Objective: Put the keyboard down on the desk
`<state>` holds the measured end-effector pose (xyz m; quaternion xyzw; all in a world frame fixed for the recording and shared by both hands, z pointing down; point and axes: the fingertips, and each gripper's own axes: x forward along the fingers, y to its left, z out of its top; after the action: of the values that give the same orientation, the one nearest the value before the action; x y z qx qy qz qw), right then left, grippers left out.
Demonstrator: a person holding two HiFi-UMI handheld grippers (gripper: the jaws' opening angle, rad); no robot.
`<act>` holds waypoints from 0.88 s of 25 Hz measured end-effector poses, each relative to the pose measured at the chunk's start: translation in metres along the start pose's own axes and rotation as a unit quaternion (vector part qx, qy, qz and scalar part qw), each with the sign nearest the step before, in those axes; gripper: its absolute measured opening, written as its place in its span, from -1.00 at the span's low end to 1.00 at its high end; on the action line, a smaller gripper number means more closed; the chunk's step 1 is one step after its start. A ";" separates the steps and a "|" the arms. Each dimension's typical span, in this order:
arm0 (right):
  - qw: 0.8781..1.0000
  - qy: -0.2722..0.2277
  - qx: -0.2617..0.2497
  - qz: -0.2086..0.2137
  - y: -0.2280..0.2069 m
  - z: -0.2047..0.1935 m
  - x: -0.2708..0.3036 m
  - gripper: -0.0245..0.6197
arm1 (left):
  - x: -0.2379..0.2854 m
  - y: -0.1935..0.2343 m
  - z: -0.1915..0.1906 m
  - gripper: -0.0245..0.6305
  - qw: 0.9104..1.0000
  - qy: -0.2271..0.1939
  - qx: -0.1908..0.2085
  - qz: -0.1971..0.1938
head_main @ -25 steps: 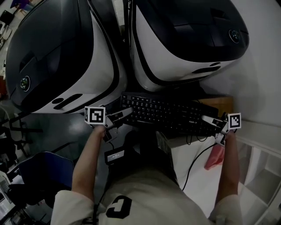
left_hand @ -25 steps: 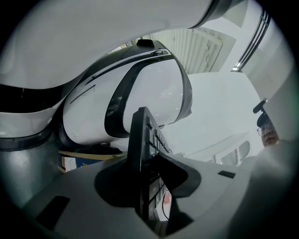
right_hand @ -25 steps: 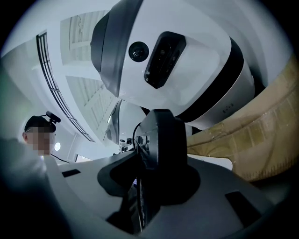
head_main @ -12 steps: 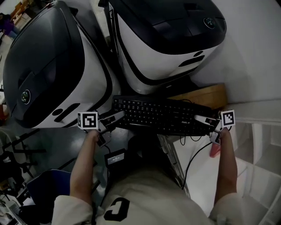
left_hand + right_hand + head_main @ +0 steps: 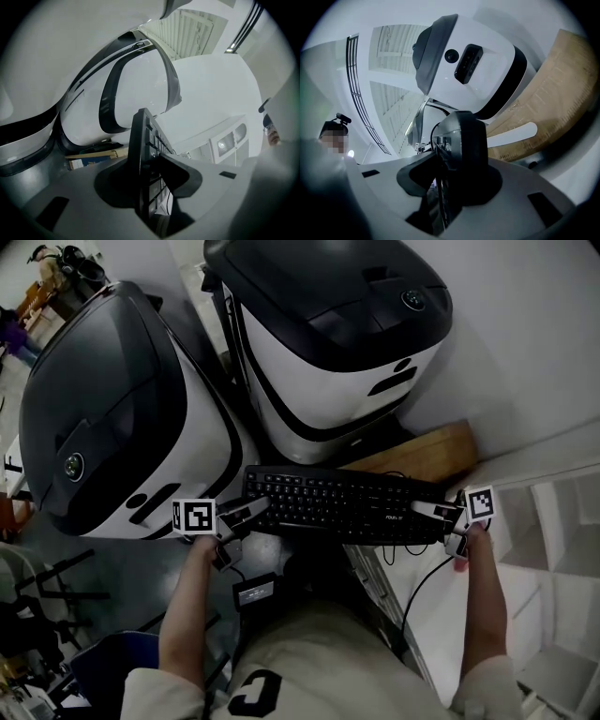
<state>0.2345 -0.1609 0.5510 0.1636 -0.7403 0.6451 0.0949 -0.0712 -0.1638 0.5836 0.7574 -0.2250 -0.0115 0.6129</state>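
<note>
1. Head view: the keyboard spans between the left tool and the right tool, one on each short end. Its far edge is near the white machines. Its right end is over the bench, beside a wooden board.
2. Left gripper view: the left tool has its jaws partly open, pinching the keyboard edge-on.
3. Right gripper view: the right tool has jaws that have just been opening, with the keyboard's other end pressed between them.

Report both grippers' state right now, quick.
Left gripper: closed on the left end of the keyboard.
Right gripper: gripping the keyboard's right end; its jaws have just been opening slightly.
</note>
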 end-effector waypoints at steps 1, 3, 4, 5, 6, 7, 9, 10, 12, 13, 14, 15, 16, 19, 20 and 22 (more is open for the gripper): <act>1.000 -0.001 -0.001 0.000 0.000 -0.001 0.000 -0.43 | -0.001 0.000 0.000 -0.43 1.000 0.000 0.001 0.002; 1.000 -0.004 -0.001 -0.004 0.001 -0.002 0.000 -0.42 | -0.001 -0.001 0.001 -0.42 1.000 0.000 0.005 0.005; 1.000 -0.007 -0.001 -0.006 0.001 -0.003 0.000 -0.41 | -0.001 0.000 0.002 -0.42 1.000 0.001 0.008 0.006; 1.000 -0.009 -0.001 -0.007 0.001 -0.003 0.000 -0.41 | -0.001 0.000 0.002 -0.41 1.000 0.001 0.010 0.007; 1.000 -0.011 -0.002 -0.008 0.001 -0.004 0.000 -0.40 | 0.000 -0.001 0.003 -0.41 1.000 0.002 0.012 0.008; 1.000 -0.013 -0.004 -0.009 0.002 -0.004 -0.001 -0.40 | 0.000 -0.001 0.003 -0.41 1.000 0.004 0.014 0.007; 1.000 -0.018 -0.006 -0.012 0.003 -0.008 -0.003 -0.40 | -0.001 -0.003 0.003 -0.41 1.000 0.007 0.019 0.003; 1.000 -0.020 -0.007 -0.015 0.004 -0.010 -0.003 -0.41 | -0.001 -0.004 0.003 -0.41 1.000 0.008 0.021 0.002; 0.999 -0.027 -0.012 -0.019 0.007 -0.014 -0.004 -0.41 | -0.004 -0.006 0.003 -0.41 1.000 0.010 0.028 -0.001; 0.999 -0.030 -0.013 -0.020 0.009 -0.016 -0.004 -0.41 | -0.006 -0.007 0.003 -0.41 0.999 0.010 0.032 -0.002; 0.999 -0.033 -0.013 -0.021 0.011 -0.019 -0.004 -0.41 | -0.008 -0.007 0.003 -0.41 0.999 0.011 0.034 -0.003; 0.999 -0.036 -0.010 -0.023 0.013 -0.022 -0.003 -0.41 | -0.009 -0.008 0.003 -0.40 0.999 0.012 0.036 -0.004; 0.999 -0.040 -0.008 -0.024 0.015 -0.025 -0.003 -0.41 | -0.010 -0.008 0.003 -0.40 0.999 0.014 0.038 -0.005; 0.998 -0.050 -0.005 -0.026 0.022 -0.034 -0.004 -0.41 | -0.012 -0.010 0.001 -0.40 0.999 0.022 0.043 -0.011; 0.998 -0.054 -0.006 -0.026 0.025 -0.037 -0.004 -0.41 | -0.013 -0.011 0.000 -0.40 0.999 0.025 0.046 -0.014; 0.998 -0.062 -0.009 -0.030 0.029 -0.045 -0.004 -0.41 | -0.014 -0.012 -0.002 -0.40 0.998 0.028 0.050 -0.019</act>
<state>0.2242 -0.1131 0.5291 0.2243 -0.7453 0.6240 0.0697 -0.0796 -0.1550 0.5692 0.7911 -0.1934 0.0096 0.5802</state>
